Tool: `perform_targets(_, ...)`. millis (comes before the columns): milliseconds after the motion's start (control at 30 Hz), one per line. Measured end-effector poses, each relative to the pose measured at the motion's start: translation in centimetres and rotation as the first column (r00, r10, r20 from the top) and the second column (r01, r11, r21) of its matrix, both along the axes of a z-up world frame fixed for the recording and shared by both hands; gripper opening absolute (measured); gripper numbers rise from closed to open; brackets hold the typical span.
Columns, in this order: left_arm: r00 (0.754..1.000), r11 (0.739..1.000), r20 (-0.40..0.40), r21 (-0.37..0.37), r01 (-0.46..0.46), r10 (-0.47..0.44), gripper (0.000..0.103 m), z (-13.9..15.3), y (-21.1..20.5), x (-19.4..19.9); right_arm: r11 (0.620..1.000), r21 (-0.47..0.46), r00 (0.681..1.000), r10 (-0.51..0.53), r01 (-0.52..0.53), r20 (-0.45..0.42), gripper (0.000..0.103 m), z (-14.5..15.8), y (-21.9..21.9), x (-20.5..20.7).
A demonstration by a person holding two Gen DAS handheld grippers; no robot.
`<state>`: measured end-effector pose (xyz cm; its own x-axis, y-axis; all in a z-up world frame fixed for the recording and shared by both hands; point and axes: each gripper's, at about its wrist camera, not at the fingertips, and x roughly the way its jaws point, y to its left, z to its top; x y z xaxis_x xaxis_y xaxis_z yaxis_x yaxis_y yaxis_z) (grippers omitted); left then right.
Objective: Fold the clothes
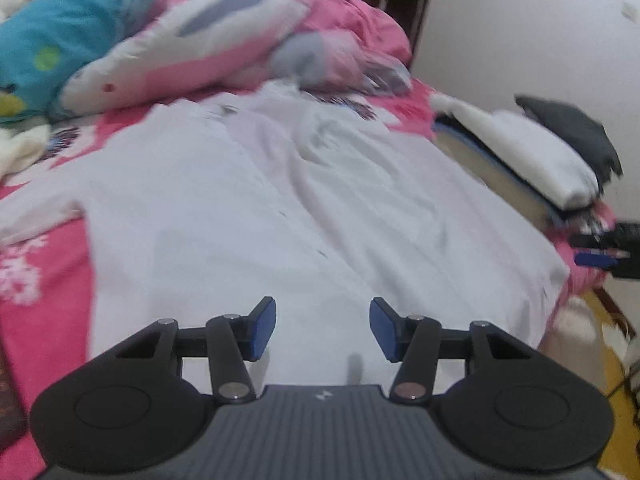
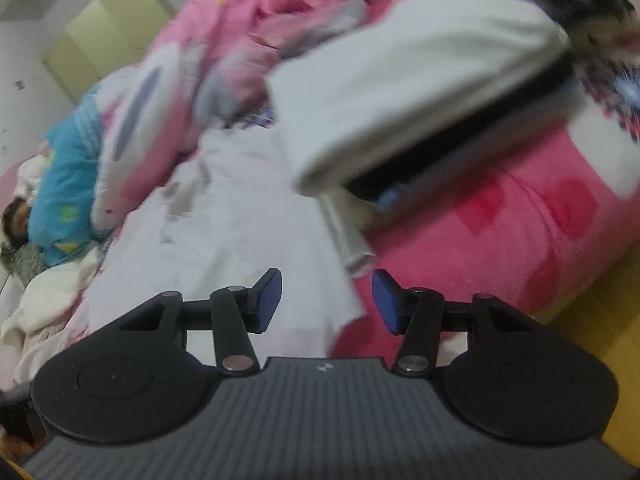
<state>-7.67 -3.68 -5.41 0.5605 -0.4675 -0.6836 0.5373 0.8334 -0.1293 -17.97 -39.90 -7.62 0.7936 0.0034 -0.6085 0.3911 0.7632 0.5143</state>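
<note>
A white shirt (image 1: 280, 208) lies spread flat on the pink bed cover (image 1: 40, 320), with a line of buttons down its middle. My left gripper (image 1: 322, 329) is open and empty above the shirt's near hem. My right gripper (image 2: 326, 301) is open and empty over the shirt's right edge (image 2: 256, 224), where it meets the pink cover (image 2: 500, 248). The right gripper also shows at the far right of the left wrist view (image 1: 600, 254). Both views are blurred.
A stack of folded clothes, white on top (image 2: 400, 80) with dark ones beneath, lies to the right of the shirt (image 1: 528, 156). A pink, white and blue duvet (image 1: 180, 40) is heaped at the head of the bed. Yellow floor (image 2: 600, 320) lies to the right.
</note>
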Motion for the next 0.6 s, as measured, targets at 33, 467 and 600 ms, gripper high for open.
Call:
perform_targets(33, 1.000, 1.000, 0.011, 0.006, 0.023, -0.023, 0.053, -0.2, -0.6, -0.3, 1.000, 0.023, 1.000, 0.005, -0.005, -0.003, 0.050, -0.6, -0.4, 0.2)
perform_targets(467, 0.987, 0.986, 0.039, 0.067, 0.153, -0.156, 0.053, -3.2, -4.5, -1.8, 0.999, 0.016, 0.985, 0.048, -0.052, 0.168, 0.001, 1.0, 0.2, 0.3)
perform_targets(600, 0.988, 0.988, 0.030, 0.046, 0.150, -0.151, 0.053, -3.1, -4.4, -1.5, 0.997, -0.057, 0.986, 0.052, -0.043, 0.160, 0.005, 2.7, 1.4, 1.6)
